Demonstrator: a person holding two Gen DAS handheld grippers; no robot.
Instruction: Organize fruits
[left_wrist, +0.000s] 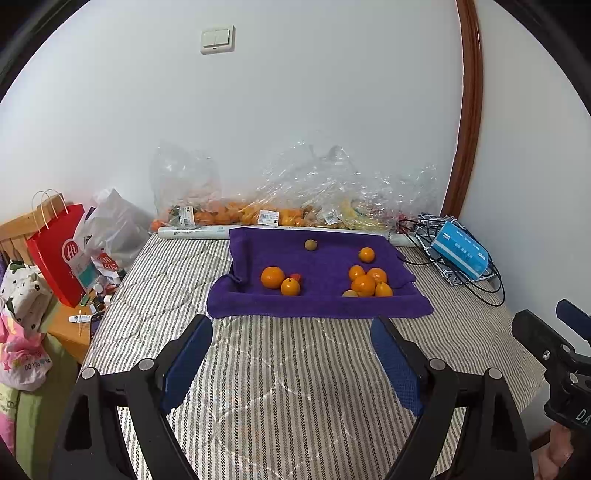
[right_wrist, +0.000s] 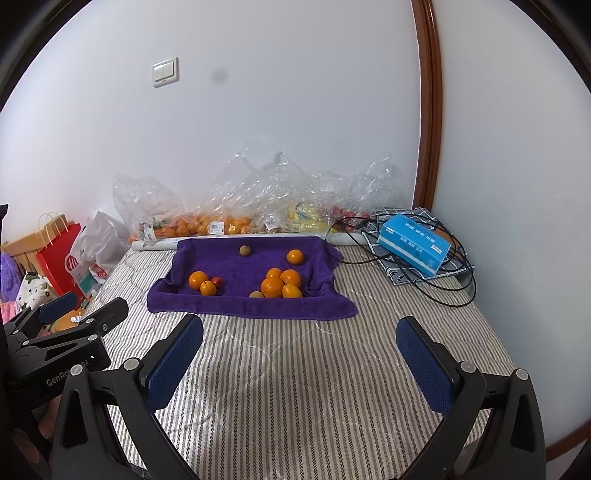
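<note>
Round orange citrus fruits (left_wrist: 364, 285), with a few small brownish ones, lie scattered on the purple terry towel (left_wrist: 317, 310) spread over the striped mattress (left_wrist: 280, 387). Expect them firm, smooth-skinned and ready to roll, so pinch each across its widest middle. Your left gripper (left_wrist: 291, 363) and right gripper (right_wrist: 299, 363) both stand wide and empty, well short of the towel.

White wall (left_wrist: 332, 92) running behind the bed, carrying a double light switch (left_wrist: 217, 39). Brown wooden door frame (left_wrist: 469, 110) standing at the right. Bed with striped grey-and-white quilted cover (left_wrist: 288, 387) filling the foreground. Light wooden bedside table (left_wrist: 68, 328) sitting at the left, a red paper bag (left_wrist: 59, 251) leaning beside it. Even, soft light falling across the room.
</note>
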